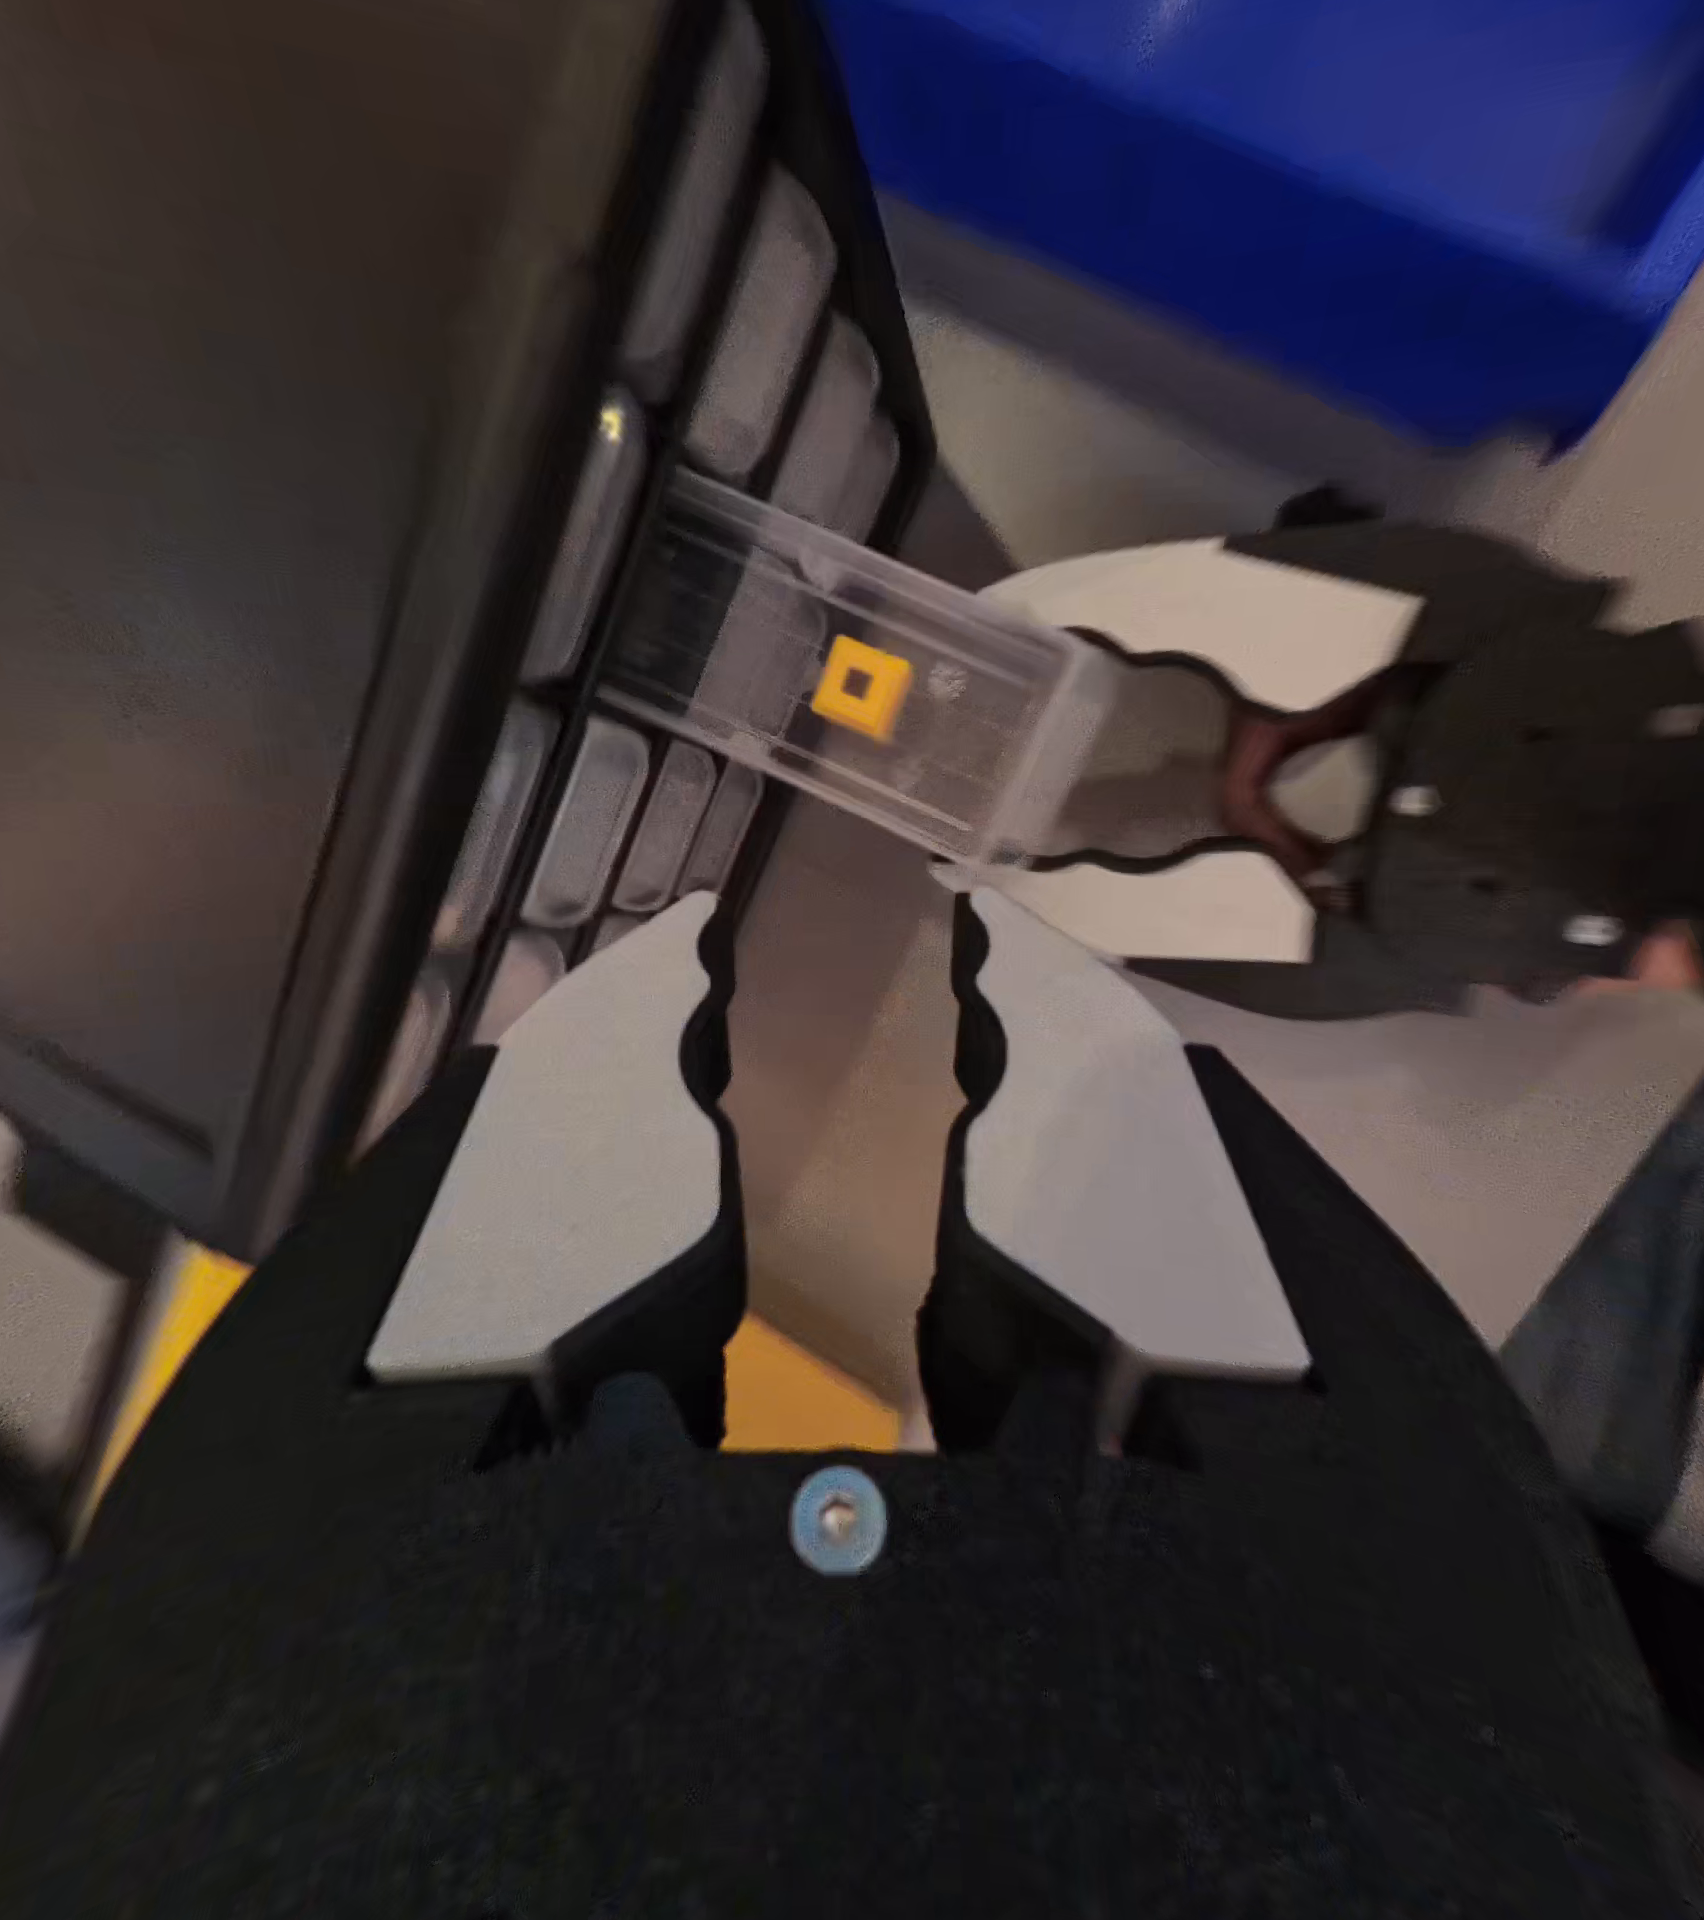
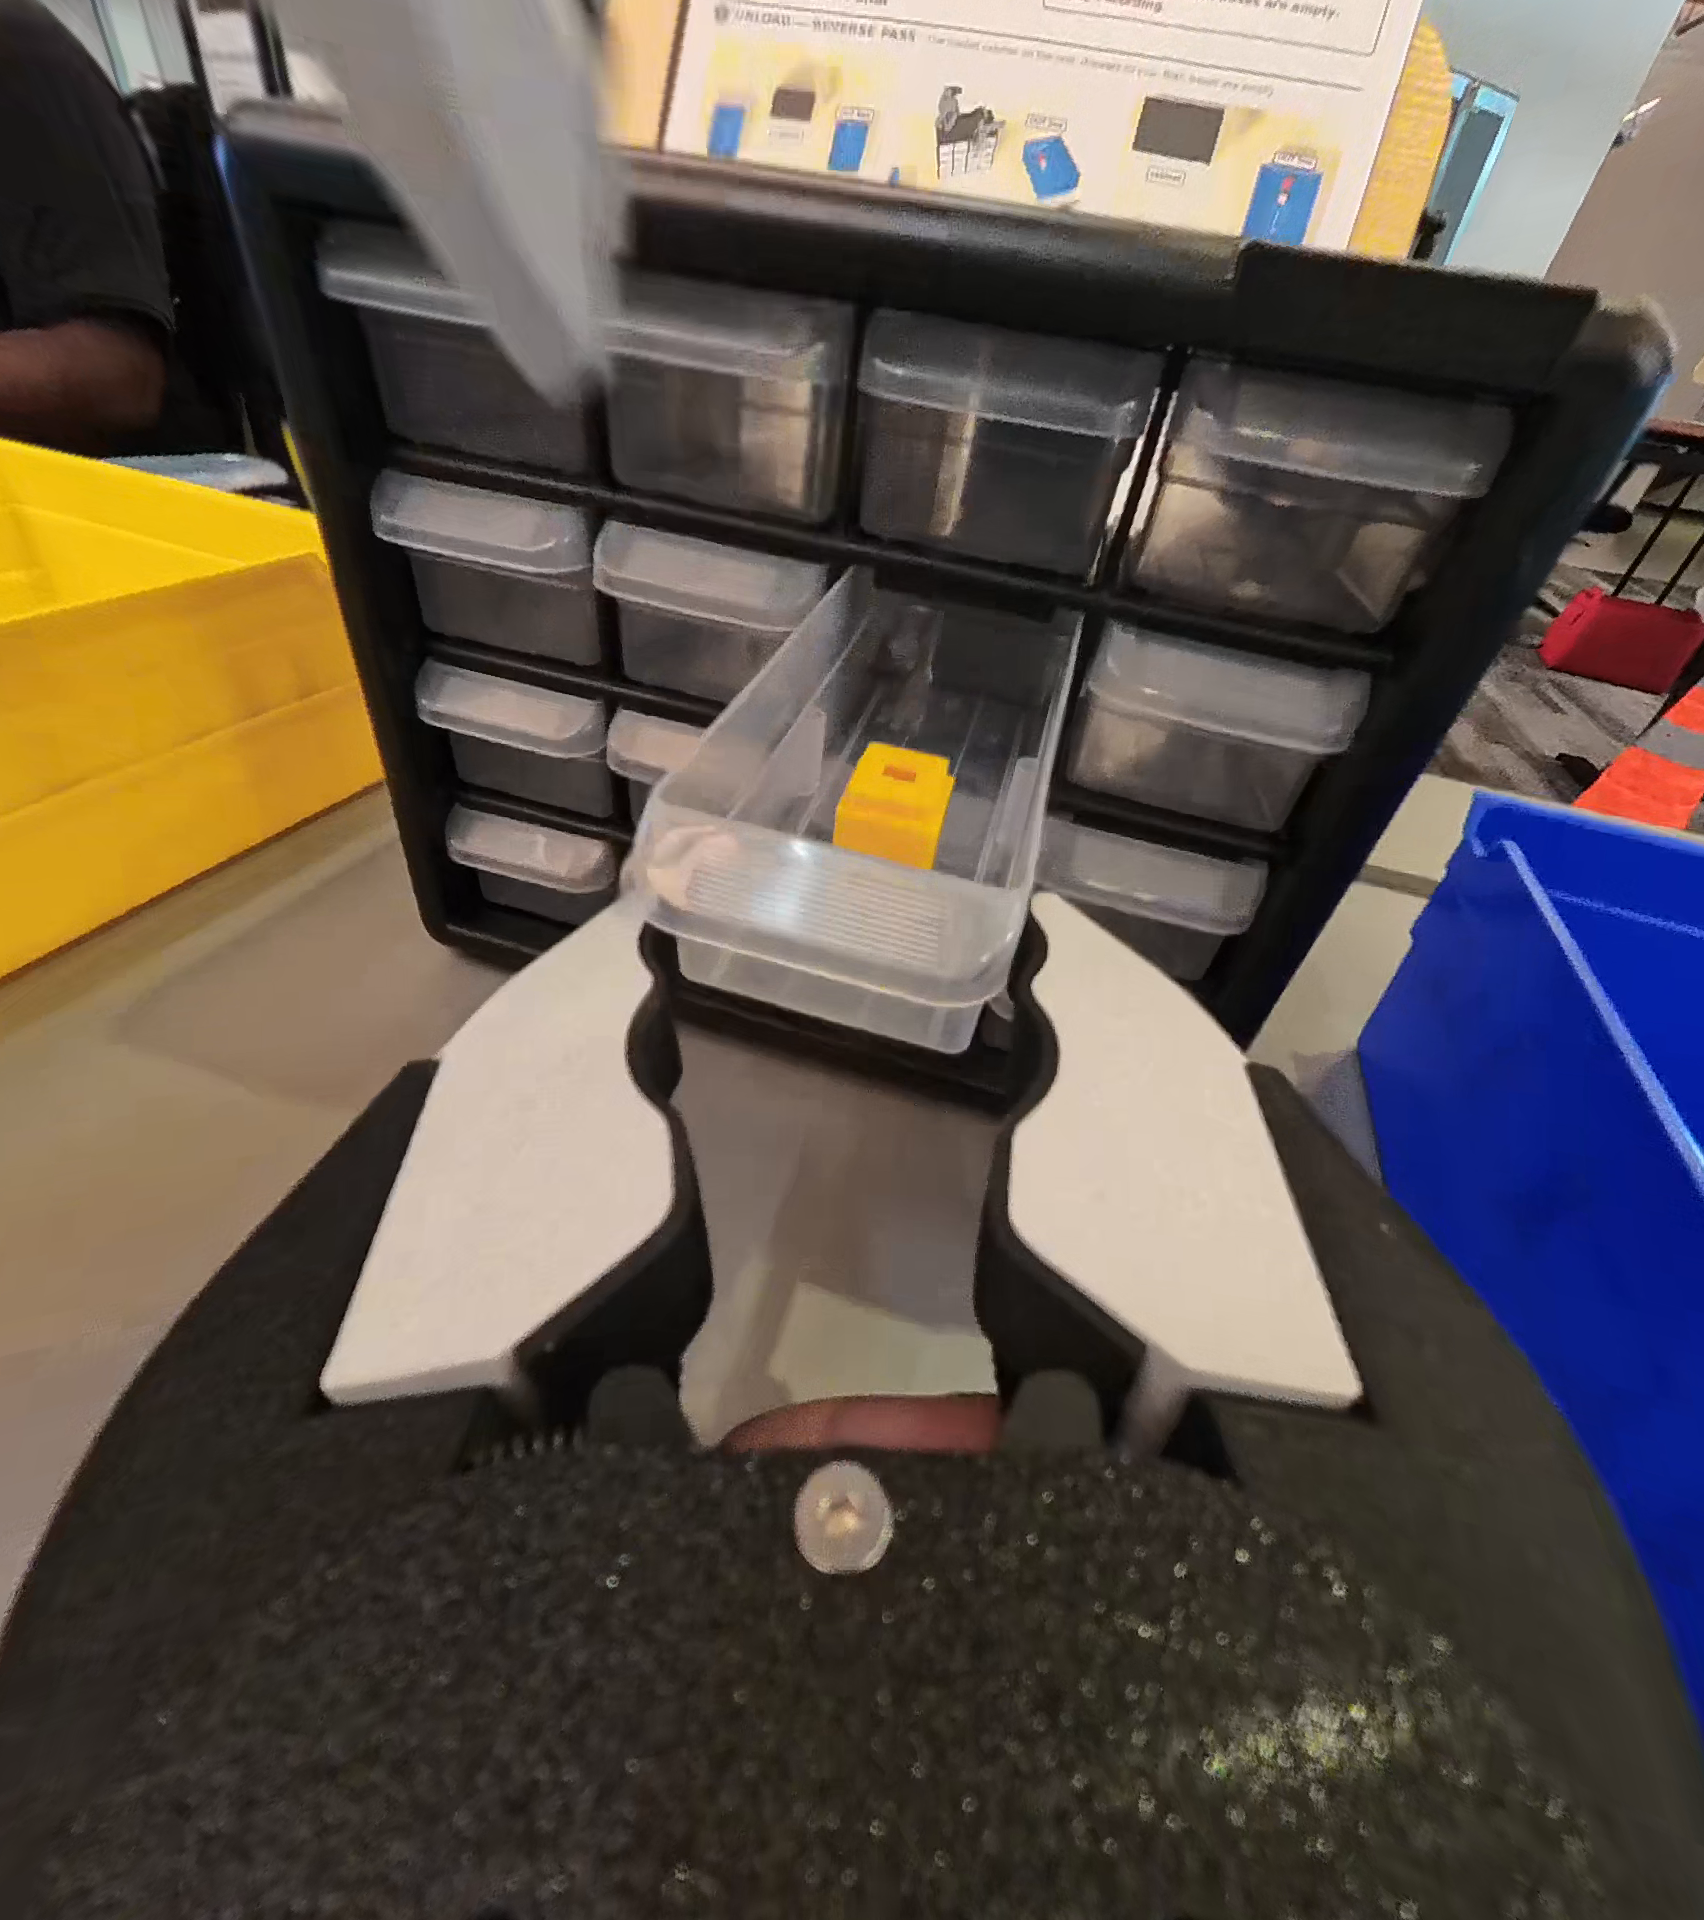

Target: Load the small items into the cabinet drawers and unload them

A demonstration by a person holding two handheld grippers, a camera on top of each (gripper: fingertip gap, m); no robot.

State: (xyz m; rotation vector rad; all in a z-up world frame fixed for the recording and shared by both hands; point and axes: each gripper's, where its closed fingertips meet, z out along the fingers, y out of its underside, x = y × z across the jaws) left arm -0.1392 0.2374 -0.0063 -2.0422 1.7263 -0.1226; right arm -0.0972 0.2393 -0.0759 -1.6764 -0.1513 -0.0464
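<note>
The jaws of the right gripper (image 2: 832, 961) stand parted to either side of the front of a clear drawer (image 2: 848, 821), the fingertips (image 2: 1061, 940) at its front corners; whether they actually press on the plastic cannot be told. This drawer is pulled well out of the black cabinet (image 2: 1450, 665) from the third column of the second row, and it serves as the landmark here. Inside it, about midway along its floor, sits a small yellow block (image 2: 892, 808) with a square recess in its top. In the left wrist view the same drawer (image 1: 827, 686) juts out sideways from the cabinet (image 1: 256, 520), with the yellow block (image 1: 860, 688) seen through its clear wall and the right gripper (image 1: 1045, 764) at its outer end.

The jaws of the left gripper (image 1: 837, 935) are parted with nothing between them, hanging above the drawer and apart from it; in the right wrist view one blurred pale finger (image 2: 505, 187) of it shows over the cabinet's top-left drawers.

Left of the drawer, on the grey worktop (image 2: 152, 1091), stands a yellow bin (image 2: 100, 675). Right of the drawer stands a blue bin (image 2: 1606, 1143). Behind the cabinet, beyond the drawer, a printed instruction sheet (image 2: 1035, 104) stands upright, and a person in dark clothing (image 2: 17, 229) sits off to the far left.
</note>
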